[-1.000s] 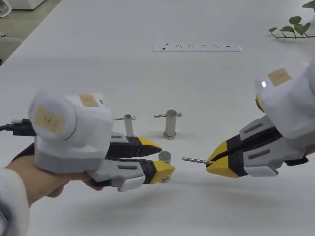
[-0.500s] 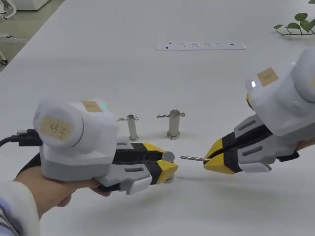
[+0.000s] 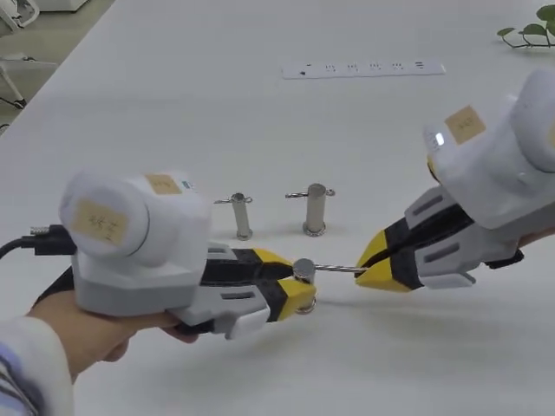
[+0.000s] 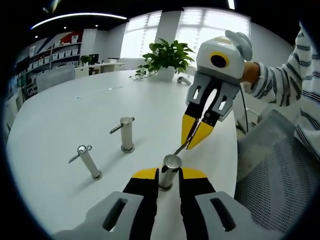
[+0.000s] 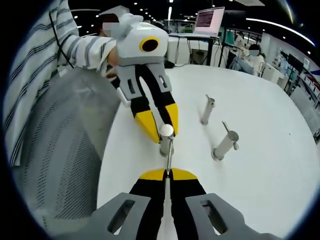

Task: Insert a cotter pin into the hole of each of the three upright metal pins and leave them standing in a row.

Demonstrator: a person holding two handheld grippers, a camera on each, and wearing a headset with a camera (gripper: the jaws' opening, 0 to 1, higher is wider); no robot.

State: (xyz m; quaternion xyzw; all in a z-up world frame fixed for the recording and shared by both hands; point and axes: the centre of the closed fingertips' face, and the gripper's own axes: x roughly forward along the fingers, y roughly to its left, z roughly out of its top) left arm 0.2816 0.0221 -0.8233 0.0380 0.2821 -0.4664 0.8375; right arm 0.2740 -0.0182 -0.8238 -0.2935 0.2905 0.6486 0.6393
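Note:
A short upright metal pin (image 3: 303,270) stands between the jaws of my left gripper (image 3: 293,279), which is shut on it. My right gripper (image 3: 369,265) is shut on a thin cotter pin (image 3: 338,268) held level, its tip touching the pin's head. In the left gripper view the held pin (image 4: 170,171) rises between the yellow tips, and the cotter pin (image 4: 180,148) reaches down to it from the right gripper (image 4: 196,136). In the right gripper view the cotter pin (image 5: 169,156) points straight at the pin (image 5: 165,140). Behind stand two more pins (image 3: 242,215) (image 3: 316,210), each with a cotter pin through its top.
A white power strip (image 3: 364,68) lies far back on the white table (image 3: 173,95), and a plant (image 3: 527,33) sits at the far right corner. A grey mesh chair (image 4: 280,165) stands by the table's edge beside the person.
My right gripper has carried the cotter pin leftward, closing the gap until its tip meets the held pin's head. The left gripper keeps its hold on the pin.

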